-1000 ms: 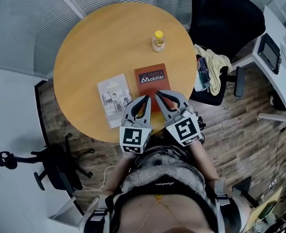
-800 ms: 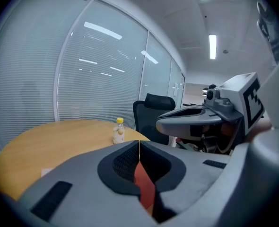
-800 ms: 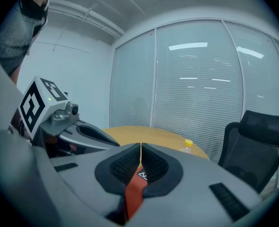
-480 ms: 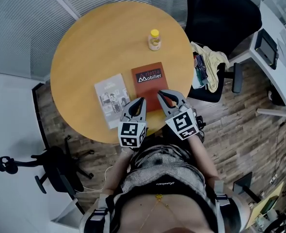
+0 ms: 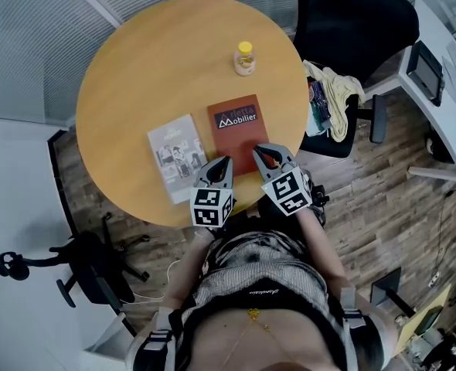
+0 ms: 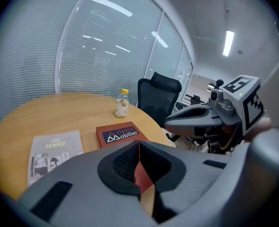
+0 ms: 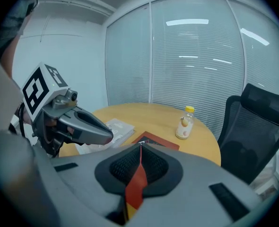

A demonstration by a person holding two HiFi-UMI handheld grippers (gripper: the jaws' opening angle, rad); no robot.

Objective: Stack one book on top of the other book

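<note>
Two books lie flat, side by side, on the round wooden table (image 5: 135, 76): a red book (image 5: 236, 122) and, to its left, a pale grey book (image 5: 175, 155). My left gripper (image 5: 226, 161) is shut and empty, its tip over the near edge between the books. Just to its right, my right gripper (image 5: 257, 150) is also shut and empty, above the red book's near edge. The left gripper view shows the red book (image 6: 120, 134) and grey book (image 6: 54, 152) beyond the closed jaws. In the right gripper view the red book (image 7: 161, 142) sits just past the tips.
A small yellow-capped bottle (image 5: 244, 59) stands behind the red book. A black office chair (image 5: 352, 22) with a yellow cloth (image 5: 332, 95) is at the table's right. Another chair (image 5: 81, 269) stands on the floor at lower left. Blinds and glass walls lie beyond the table.
Both grippers have sunk towards the table's near edge, side by side and still shut. The books and the bottle have not moved on the table.
</note>
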